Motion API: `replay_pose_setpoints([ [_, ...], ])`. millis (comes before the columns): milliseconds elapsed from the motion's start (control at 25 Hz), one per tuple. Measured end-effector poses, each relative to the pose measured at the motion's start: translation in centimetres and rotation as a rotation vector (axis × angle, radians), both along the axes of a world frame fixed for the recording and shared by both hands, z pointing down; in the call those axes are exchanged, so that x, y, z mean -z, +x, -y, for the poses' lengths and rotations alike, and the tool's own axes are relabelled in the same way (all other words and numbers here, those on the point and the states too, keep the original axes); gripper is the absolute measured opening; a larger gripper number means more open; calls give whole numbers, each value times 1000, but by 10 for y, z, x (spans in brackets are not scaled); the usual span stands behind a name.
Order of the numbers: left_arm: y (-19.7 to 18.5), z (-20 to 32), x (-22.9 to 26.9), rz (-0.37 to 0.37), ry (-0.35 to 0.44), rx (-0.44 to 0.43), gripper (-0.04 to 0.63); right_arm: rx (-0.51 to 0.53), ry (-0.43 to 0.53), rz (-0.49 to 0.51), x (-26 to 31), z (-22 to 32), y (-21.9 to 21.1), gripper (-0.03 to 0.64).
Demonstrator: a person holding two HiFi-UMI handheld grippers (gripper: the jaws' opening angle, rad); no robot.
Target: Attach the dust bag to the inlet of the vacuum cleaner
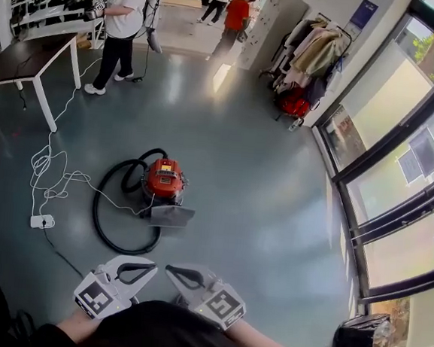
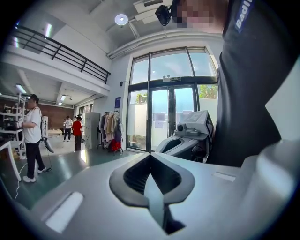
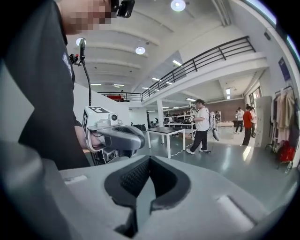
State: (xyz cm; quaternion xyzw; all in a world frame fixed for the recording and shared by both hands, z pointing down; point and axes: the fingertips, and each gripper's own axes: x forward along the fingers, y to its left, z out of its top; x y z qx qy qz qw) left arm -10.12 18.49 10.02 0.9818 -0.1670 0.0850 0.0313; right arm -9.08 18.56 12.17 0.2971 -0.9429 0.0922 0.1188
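Grey plastic jaws of the left tool (image 2: pixel 150 159) and the right tool (image 3: pixel 149 161) are pressed together, with nothing between them. The red vacuum cleaner (image 1: pixel 163 179) sits on the floor (image 1: pixel 259 210) well ahead of both tools, its black hose (image 1: pixel 103 219) looped beside it. A flat grey piece (image 1: pixel 172 216) lies against its near side. Whether that is the dust bag is unclear.

A: What colour is the vacuum cleaner (image 1: pixel 164 179)?
B: Red on top, its hose (image 1: pixel 128 178) black; the cable (image 1: pixel 50 181) is white, the floor (image 1: pixel 260 195) blue-grey.
A: And the left gripper (image 1: pixel 151 265) and right gripper (image 1: pixel 169 269)?
B: Both pale grey — dark pads (image 2: pixel 136 176), black-and-white square markers (image 1: pixel 95 298).
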Motion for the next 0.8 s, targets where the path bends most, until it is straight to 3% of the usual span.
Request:
replay_pose_setpoints([
  [360, 19, 8, 7, 17, 29, 38, 17, 9, 21, 69, 13, 6, 17, -8],
  [800, 30, -1, 4, 30, 34, 17, 17, 27, 27, 65, 9, -1, 19, -8],
])
